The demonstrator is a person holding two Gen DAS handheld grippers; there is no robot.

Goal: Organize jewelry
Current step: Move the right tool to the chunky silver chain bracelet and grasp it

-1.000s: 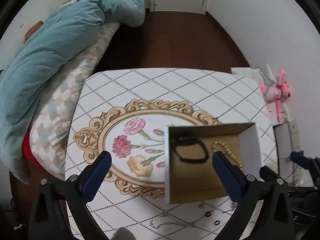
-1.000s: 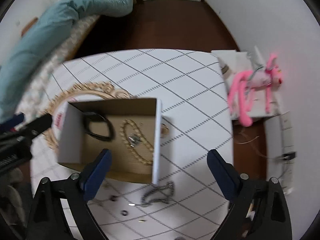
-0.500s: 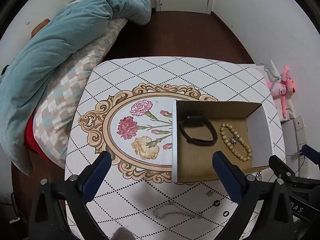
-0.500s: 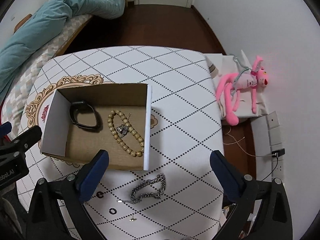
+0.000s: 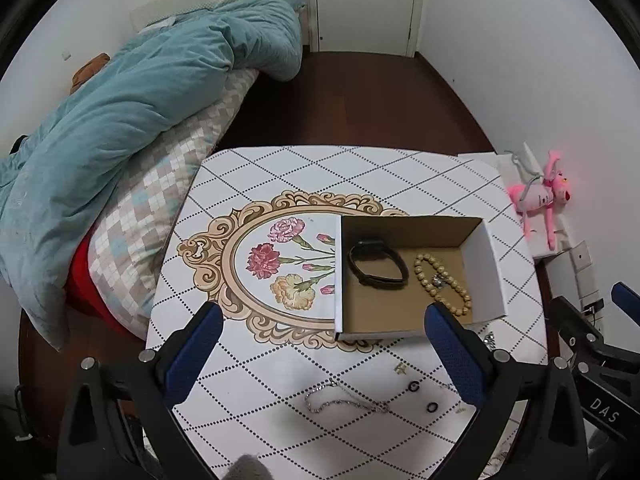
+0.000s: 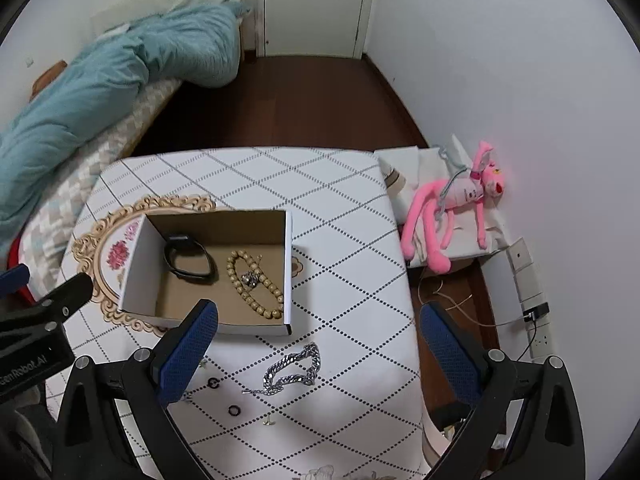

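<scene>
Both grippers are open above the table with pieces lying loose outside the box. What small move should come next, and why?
Probably lower the right gripper onto the chunky silver chain. It lies on the table just below that gripper's open jaws, outside the cardboard box, which already holds the black band and the gold bead bracelet. The left gripper is also open and holds nothing.

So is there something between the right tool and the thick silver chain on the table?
Nothing visible. The right tool is open above the thick silver chain, which lies on bare tablecloth. The box is just beyond it, and the small black rings lie to its left.
</scene>
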